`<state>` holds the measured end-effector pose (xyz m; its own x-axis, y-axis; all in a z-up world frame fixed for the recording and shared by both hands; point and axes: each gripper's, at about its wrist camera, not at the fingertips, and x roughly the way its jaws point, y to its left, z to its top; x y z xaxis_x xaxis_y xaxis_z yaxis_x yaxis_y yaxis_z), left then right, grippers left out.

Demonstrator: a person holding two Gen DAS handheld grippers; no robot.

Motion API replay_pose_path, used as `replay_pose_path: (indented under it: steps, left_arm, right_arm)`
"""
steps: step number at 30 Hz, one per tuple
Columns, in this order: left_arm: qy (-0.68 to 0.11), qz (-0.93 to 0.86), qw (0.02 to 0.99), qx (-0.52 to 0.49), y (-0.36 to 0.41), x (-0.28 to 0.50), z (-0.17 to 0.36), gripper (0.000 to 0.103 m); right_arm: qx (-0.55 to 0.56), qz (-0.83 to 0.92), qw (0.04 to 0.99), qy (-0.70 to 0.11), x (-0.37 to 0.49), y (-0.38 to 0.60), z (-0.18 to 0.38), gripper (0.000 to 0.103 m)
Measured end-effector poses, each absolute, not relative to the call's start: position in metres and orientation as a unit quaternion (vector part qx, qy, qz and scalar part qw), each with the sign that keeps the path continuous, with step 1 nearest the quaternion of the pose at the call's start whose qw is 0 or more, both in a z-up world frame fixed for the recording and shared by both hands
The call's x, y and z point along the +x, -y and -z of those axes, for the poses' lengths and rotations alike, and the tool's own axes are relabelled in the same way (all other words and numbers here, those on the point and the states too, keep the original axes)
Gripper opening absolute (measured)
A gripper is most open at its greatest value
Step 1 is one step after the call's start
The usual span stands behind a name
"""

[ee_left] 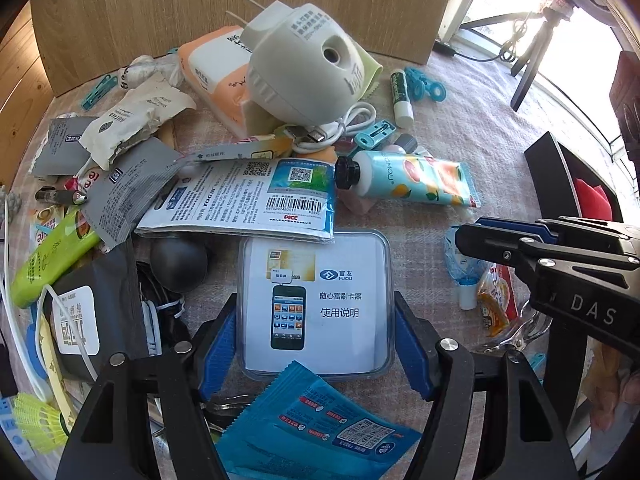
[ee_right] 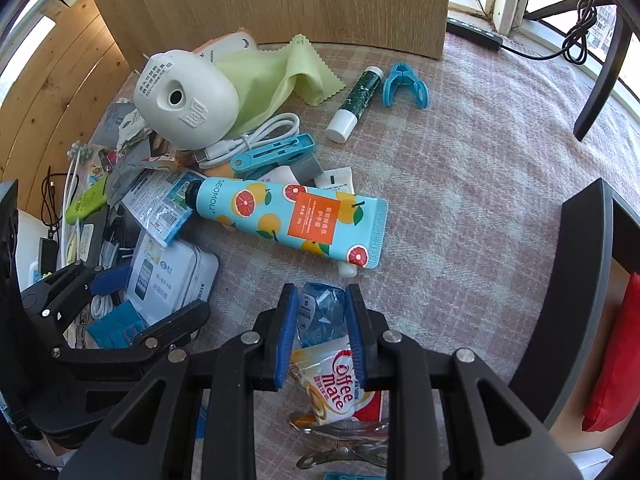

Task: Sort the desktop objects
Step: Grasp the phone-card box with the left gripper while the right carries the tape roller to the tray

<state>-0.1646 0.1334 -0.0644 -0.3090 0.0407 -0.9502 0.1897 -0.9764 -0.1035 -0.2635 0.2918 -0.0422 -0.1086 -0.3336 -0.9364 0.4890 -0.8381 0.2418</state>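
Blue crinkly packet (ee_right: 322, 312) sits pinched in our right hand-held gripper (ee_right: 321, 332), so we are picking it up. Next we lift it to its pile; our left hand-held gripper (ee_left: 314, 336) hangs wide apart around the clear box (ee_left: 314, 304).

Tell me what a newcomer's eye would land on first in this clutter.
Probably the big white plug-in device perched on the pile at the back, then the fruit-patterned hand cream tube lying alone on the checked cloth. Nearer, the right tongs straddle a crumpled blue wrapper, and the left tongs flank a clear card-reader box.
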Motion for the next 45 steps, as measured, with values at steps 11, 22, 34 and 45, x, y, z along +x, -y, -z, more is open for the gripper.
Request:
replay_pose_path:
  steps: [11, 22, 34, 45]
  left_arm:
    - [-0.090, 0.821, 0.036, 0.562, -0.162, -0.190, 0.047, 0.068]
    - [-0.071, 0.836, -0.034, 0.543, -0.237, -0.199, 0.016, 0.068]
    - [-0.019, 0.817, -0.146, 0.557, -0.374, -0.202, 0.018, 0.068]
    - [0.019, 0.803, -0.173, 0.570, -0.419, -0.180, 0.030, 0.068]
  right_arm:
    - [0.582, 0.757, 0.297, -0.006, -0.265, -0.314, -0.001, 0.018]
    - [0.563, 0.779, 0.276, 0.024, -0.269, -0.374, 0.003, 0.018]
    - [0.578, 0.789, 0.202, 0.056, -0.254, -0.498, 0.007, 0.018]
    - [0.592, 0.781, 0.183, 0.074, -0.252, -0.527, 0.026, 0.018]
